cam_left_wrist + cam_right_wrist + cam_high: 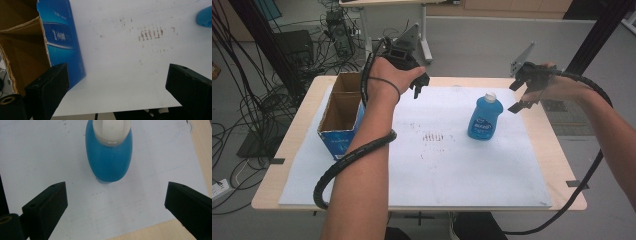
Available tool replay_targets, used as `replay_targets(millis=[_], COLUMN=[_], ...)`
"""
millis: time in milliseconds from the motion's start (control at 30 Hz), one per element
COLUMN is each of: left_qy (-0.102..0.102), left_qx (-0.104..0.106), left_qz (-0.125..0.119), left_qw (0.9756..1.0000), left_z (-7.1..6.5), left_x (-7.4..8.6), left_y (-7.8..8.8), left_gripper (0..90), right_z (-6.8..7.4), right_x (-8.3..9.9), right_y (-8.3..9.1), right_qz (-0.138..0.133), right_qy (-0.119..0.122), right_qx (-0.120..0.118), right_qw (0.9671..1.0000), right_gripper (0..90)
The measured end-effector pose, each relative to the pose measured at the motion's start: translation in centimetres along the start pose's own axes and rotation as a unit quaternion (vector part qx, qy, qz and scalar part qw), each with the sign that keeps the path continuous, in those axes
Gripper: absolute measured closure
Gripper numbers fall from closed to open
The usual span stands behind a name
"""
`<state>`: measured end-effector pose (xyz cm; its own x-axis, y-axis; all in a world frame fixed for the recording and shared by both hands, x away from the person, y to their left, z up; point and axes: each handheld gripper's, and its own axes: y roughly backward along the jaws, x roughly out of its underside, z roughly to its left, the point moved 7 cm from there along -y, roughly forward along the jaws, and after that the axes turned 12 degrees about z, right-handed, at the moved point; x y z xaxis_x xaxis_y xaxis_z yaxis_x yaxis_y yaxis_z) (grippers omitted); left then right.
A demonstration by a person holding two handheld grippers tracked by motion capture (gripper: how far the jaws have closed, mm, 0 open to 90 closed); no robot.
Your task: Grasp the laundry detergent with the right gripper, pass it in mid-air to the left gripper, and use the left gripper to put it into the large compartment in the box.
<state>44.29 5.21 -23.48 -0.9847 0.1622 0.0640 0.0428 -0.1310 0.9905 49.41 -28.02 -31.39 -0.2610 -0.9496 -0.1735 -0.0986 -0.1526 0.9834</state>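
Up in the high view, a blue plastic dish-soap bottle with a white cap (485, 118) stands upright on the white sheet (437, 170) that covers the pale wooden table (292, 145), right of the sheet's middle. The right gripper (523, 96) hangs just beside the bottle's cap, apart from it, with its jaws spread and nothing between them. The left gripper (421, 85) hovers over the sheet's far edge, well apart from the bottle, near an open blue cardboard box (341, 117) at the table's left side; its jaws are hard to read from here.

Next, the left gripper view shows its two black jaws spread wide over bare, faintly stained sheet, the box at their left and a sliver of the bottle at the upper right corner.

Lastly, the right gripper view looks down on the bottle, upright beyond the widely spread jaws, touching neither.
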Motion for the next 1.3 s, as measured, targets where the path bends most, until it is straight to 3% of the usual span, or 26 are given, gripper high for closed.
replay_targets(millis=[800,1300], left_qy=[-0.003,-0.002], left_qx=[0.0,-0.002], left_qz=[0.005,0.008], left_qw=[1.0,1.0], left_z=[-0.3,-0.4], left_x=[-0.1,-0.2], left_y=[-0.6,-1.0], left_gripper=[5.7,5.7], right_z=[0.7,0.9], right_x=[0.8,0.5], right_y=[-3.2,-6.5], right_qz=[-0.072,-0.123], right_qy=[-0.019,-0.033], right_qx=[0.001,-0.003], right_qw=[0.9972,0.9919], right_gripper=[4.3,4.2])
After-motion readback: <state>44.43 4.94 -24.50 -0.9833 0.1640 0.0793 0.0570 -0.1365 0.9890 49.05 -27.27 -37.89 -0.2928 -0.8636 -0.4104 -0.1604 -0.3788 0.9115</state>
